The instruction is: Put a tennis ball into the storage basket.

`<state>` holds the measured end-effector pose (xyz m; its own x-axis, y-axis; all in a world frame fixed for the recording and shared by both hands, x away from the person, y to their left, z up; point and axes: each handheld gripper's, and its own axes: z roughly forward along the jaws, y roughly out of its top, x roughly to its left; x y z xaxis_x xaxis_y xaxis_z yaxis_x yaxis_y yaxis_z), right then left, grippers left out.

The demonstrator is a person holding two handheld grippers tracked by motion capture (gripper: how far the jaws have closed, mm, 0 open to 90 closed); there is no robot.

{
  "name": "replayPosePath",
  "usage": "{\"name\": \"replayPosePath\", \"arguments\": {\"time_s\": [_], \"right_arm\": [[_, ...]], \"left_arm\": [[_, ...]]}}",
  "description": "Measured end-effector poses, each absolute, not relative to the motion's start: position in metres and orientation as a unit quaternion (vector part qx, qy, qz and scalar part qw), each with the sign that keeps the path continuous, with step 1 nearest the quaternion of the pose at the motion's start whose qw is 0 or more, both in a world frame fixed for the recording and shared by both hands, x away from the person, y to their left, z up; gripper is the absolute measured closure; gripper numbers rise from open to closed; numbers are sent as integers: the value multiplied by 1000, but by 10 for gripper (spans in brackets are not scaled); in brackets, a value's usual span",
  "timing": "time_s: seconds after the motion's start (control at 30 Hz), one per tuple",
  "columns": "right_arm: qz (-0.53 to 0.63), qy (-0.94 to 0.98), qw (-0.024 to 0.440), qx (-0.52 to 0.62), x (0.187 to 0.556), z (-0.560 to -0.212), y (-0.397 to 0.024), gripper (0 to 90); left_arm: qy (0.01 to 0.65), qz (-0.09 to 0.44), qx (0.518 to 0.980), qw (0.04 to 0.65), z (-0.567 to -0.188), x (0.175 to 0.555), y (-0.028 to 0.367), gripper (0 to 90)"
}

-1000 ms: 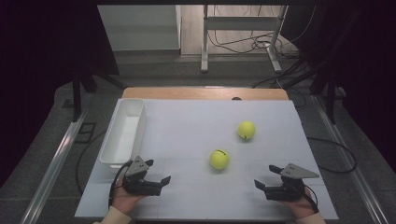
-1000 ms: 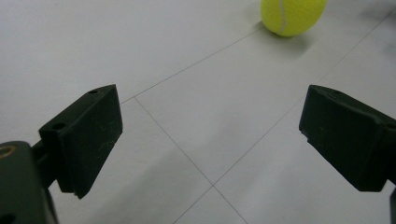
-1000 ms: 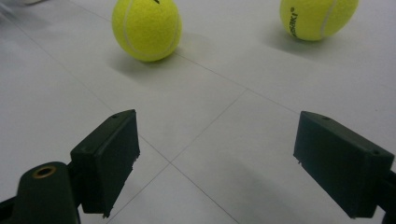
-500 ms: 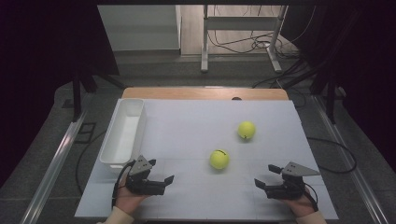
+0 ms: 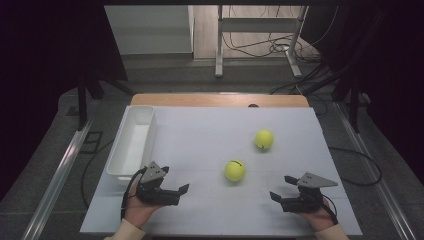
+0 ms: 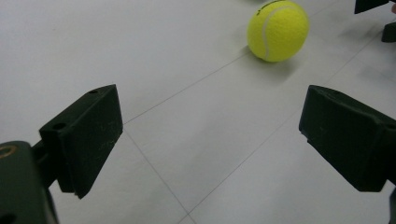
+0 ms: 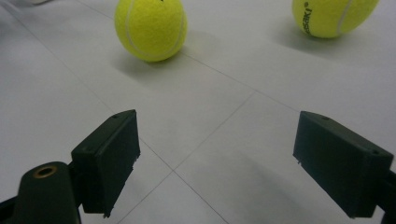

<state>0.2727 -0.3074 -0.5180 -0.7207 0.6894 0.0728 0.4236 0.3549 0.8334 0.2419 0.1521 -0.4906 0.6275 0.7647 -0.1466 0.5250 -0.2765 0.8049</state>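
near ball: yellow tennis ball, sitting loose on the white table, roughly mid-table toward the near edge, between the two grippers. Looks like the thing being gone for, since both sets of jaws point its way.

far ball: same kind of ball, farther back and off to the right, well apart from the near one. Nothing close to it, probably second in line.

left gripper: low over the table at the near left, jaws spread wide, nothing between them. Aimed across at the near ball, which sits up and right in the left gripper view, still clear of the jaws. Wide gap makes sense for a round ball, needs room to straddle it.

right gripper: near right corner, jaws also wide apart and empty. Both balls ahead of it in the right gripper view, near ball at left, far ball at right. Reads as parked and ready, not mid-grab.

bin: white rectangular tub along the left edge, just behind the left gripper, empty as far as visible. Likely the drop spot, handy for the left hand.

stage: guessing very start, no ball lifted, no contact yet.

watch out: balls roll, so a nudge from one jaw before closing could send it off.
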Motion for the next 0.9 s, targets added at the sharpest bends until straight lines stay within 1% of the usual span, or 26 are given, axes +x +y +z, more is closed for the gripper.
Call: {"name": "replayPosePath", "arguments": {"time_s": [0.23,0.9], "right_arm": [[457,803,150,353,273,-518,-312,152],[456,803,150,354,277,-518,-312,153]], "left_arm": [[405,118,789,448,-491,251,146,71],[374,101,802,454,-476,273,115,72]]}}
